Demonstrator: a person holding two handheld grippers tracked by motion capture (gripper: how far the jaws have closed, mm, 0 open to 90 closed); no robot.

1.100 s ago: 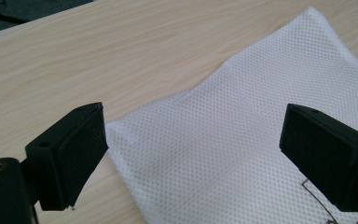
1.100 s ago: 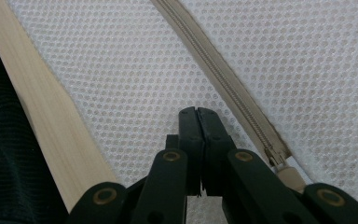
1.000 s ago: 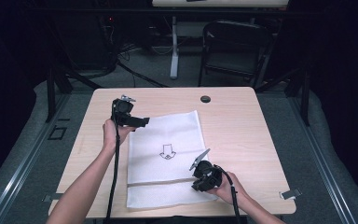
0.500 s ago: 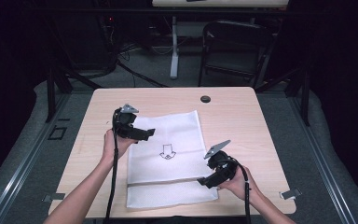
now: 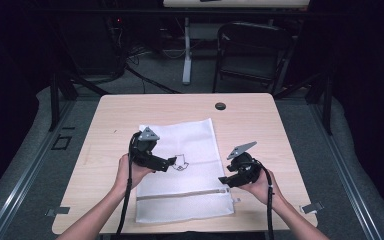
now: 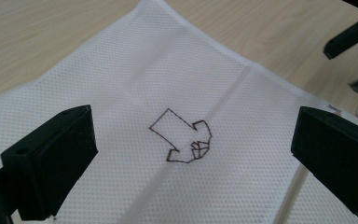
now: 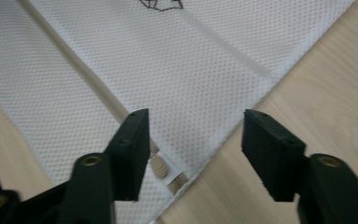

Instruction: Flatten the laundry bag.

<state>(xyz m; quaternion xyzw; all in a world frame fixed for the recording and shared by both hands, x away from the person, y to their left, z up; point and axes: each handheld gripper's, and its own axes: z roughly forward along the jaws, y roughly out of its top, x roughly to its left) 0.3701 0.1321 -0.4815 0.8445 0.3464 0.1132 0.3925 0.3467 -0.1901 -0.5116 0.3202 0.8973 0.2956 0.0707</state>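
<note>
Jaws of the right gripper [image 7: 193, 144] have just been closing, half open astride the zipper pull [image 7: 160, 167] of the white mesh laundry bag [image 5: 182, 170] near the table's [image 5: 105, 115] front edge, while the left gripper [image 6: 191, 158], wide open and empty, has slid over the bag's printed arrow [image 6: 182, 138], suggesting unzipping comes next.

The right hand-held gripper [image 7: 193, 144], jaws just closing partway, hovers over the white mesh bag [image 7: 168, 70]; zipper pull [image 7: 159, 167] between them.

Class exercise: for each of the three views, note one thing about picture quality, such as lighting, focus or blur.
High view: table evenly lit, room behind nearly black; both grippers sharp. Left gripper view: drawing on the mesh bag crisp, own jaws soft at the edges, far gripper at top right blurred. Right gripper view: bag weave in focus, zipper pull and near jaws slightly soft.
</note>
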